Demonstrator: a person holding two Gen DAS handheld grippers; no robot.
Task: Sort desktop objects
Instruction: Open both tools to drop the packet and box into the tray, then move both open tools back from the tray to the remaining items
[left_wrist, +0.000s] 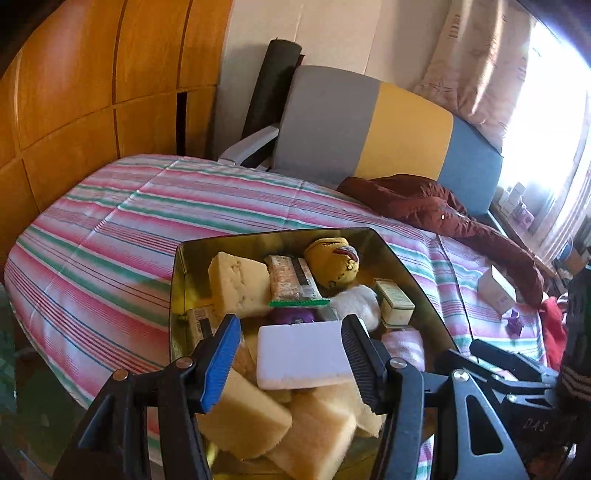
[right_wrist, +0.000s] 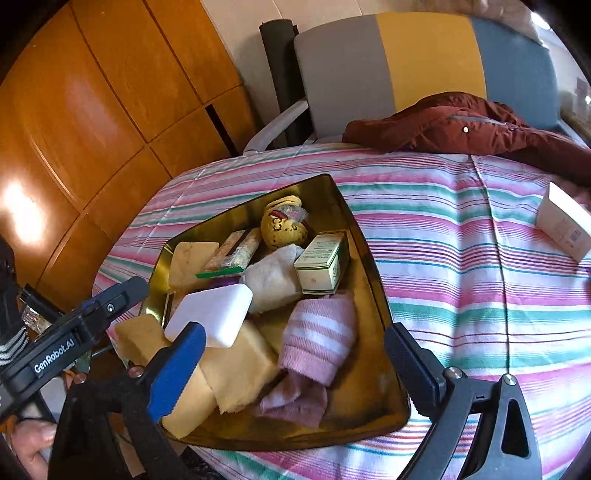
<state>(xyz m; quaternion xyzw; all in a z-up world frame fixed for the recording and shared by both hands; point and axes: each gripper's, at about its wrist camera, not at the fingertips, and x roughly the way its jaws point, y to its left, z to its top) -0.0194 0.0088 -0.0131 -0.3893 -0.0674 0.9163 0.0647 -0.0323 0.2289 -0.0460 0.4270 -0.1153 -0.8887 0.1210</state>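
Since most of the small things already lie heaped in the gold tin (left_wrist: 177, 280) on the striped bed (left_wrist: 110, 229), you look well into the sort. From the left wrist, sponges, a snack bar, a yellow plush toy (left_wrist: 332, 266) and a green-and-white box (left_wrist: 395, 301) fill the tin. Still out on the cover are a white carton (left_wrist: 496, 288) and a small purple thing (left_wrist: 513, 319) beside the red jacket (left_wrist: 443, 210), so those seem to be left. The white foam block (left_wrist: 303, 354) sits right between the fingers of your left gripper (left_wrist: 291, 350). Its right edge meets the black pad, but a sliver shows at the blue pad, so I cannot tell whether you are gripping it or only bracketing it.

From the right wrist, the fingers of your right gripper (right_wrist: 295, 350) stand wide apart with nothing clamped. The pink striped towel (right_wrist: 317, 332) lies in the tin below the gap between them, touching neither pad. The foam block rests tilted over the sponges, just beyond the blue finger. The carton lies well apart, at the bed's far right
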